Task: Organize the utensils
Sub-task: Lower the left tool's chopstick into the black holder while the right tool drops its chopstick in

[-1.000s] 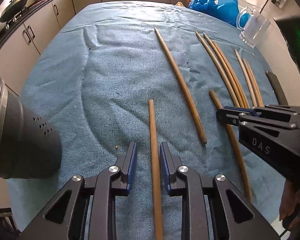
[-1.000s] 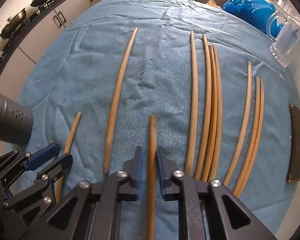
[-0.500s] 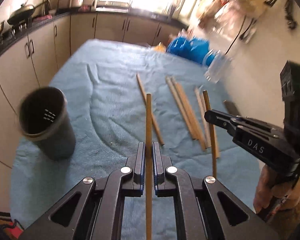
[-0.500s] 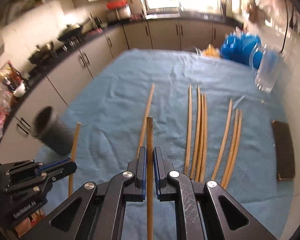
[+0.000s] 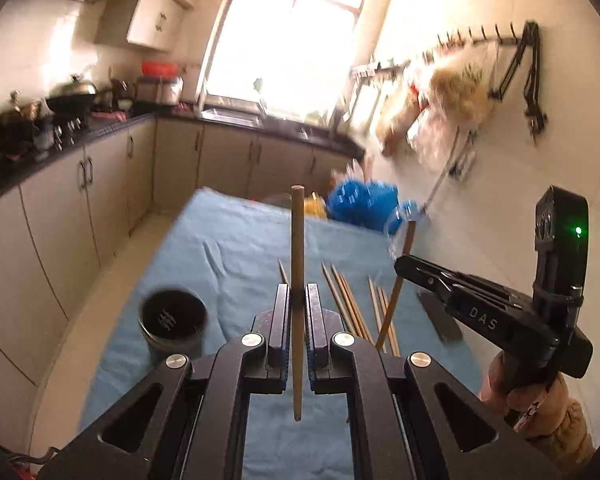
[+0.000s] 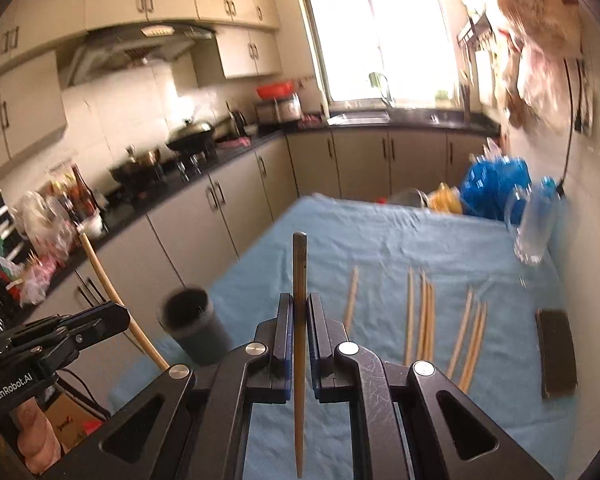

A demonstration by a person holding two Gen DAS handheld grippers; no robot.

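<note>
My left gripper [image 5: 297,295] is shut on a wooden chopstick [image 5: 296,248] and holds it upright, high above the blue-cloth table [image 5: 236,240]. My right gripper [image 6: 299,304] is shut on another chopstick [image 6: 299,268], also upright. Each gripper shows in the other's view: the right one [image 5: 400,264] with its chopstick [image 5: 398,280], the left one [image 6: 120,314] with its chopstick [image 6: 112,296]. A dark utensil cup [image 5: 173,320] stands near the table's left front edge; it also shows in the right wrist view [image 6: 192,330]. Several chopsticks [image 6: 424,316] lie on the cloth.
A flat dark object [image 6: 556,352] lies at the table's right edge. A clear pitcher [image 6: 534,224] and blue bags [image 6: 492,188] sit at the far right. Kitchen cabinets [image 6: 220,216] and a counter with pots run along the left.
Both grippers closed on a chopstick each, lifted them off the cloth and rose and tilted up, so the views now look across the kitchen.
</note>
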